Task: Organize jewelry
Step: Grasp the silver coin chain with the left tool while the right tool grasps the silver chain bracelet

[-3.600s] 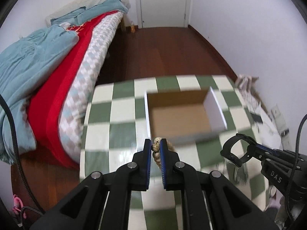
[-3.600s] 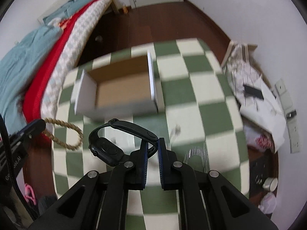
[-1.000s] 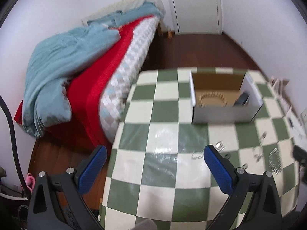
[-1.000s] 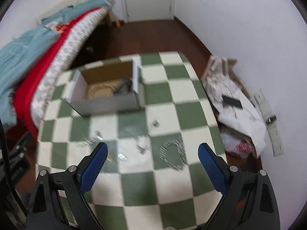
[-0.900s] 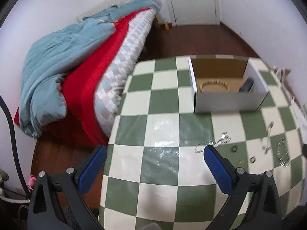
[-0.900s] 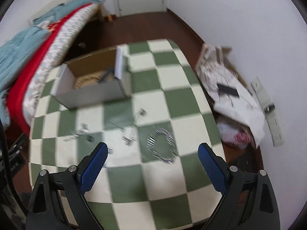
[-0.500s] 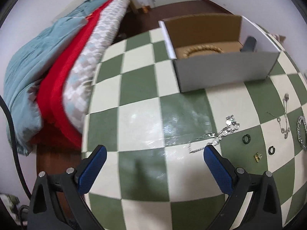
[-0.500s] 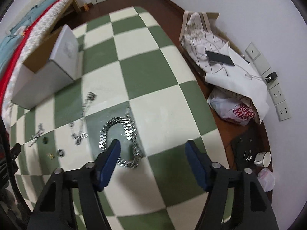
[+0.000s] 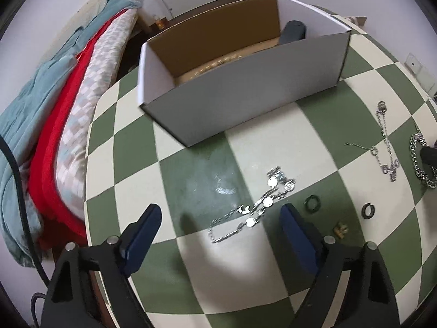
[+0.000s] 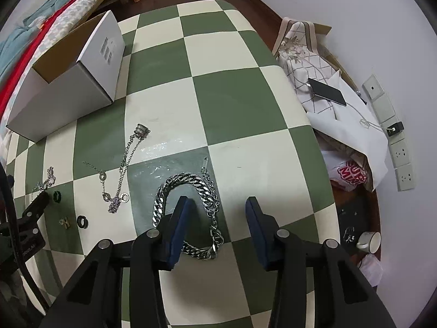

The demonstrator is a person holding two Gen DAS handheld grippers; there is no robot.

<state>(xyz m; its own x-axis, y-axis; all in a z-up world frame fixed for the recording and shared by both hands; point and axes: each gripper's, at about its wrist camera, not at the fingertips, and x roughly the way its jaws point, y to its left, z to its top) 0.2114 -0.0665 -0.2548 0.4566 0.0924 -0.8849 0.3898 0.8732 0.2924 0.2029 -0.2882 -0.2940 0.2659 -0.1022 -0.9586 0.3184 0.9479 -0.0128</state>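
Observation:
My left gripper [image 9: 220, 218] is open, low over a thin silver disc chain [image 9: 254, 207] that lies between its fingers on the checkered table. My right gripper [image 10: 217, 213] is open around the near side of a thick silver curb chain [image 10: 188, 191]. A white cardboard box [image 9: 245, 93] holds a beaded bracelet [image 9: 215, 64] and a dark watch [image 9: 292, 31]. The box also shows in the right wrist view [image 10: 62, 87]. A thin chain with a ring pendant [image 10: 123, 169] lies between the two chains.
Two dark rings [image 9: 311, 201] [image 9: 368, 209] and a small gold piece [image 9: 340, 229] lie right of the left gripper. A bed with red and blue bedding [image 9: 41, 114] is left of the table. A phone on cloth [image 10: 326, 91], bags and a cup [image 10: 368, 242] lie beyond the right edge.
Both grippers, once shut on the bracelet and the watch, are open, and those items lie in the box. Both have since dropped low over the chains; the right jaws have narrowed.

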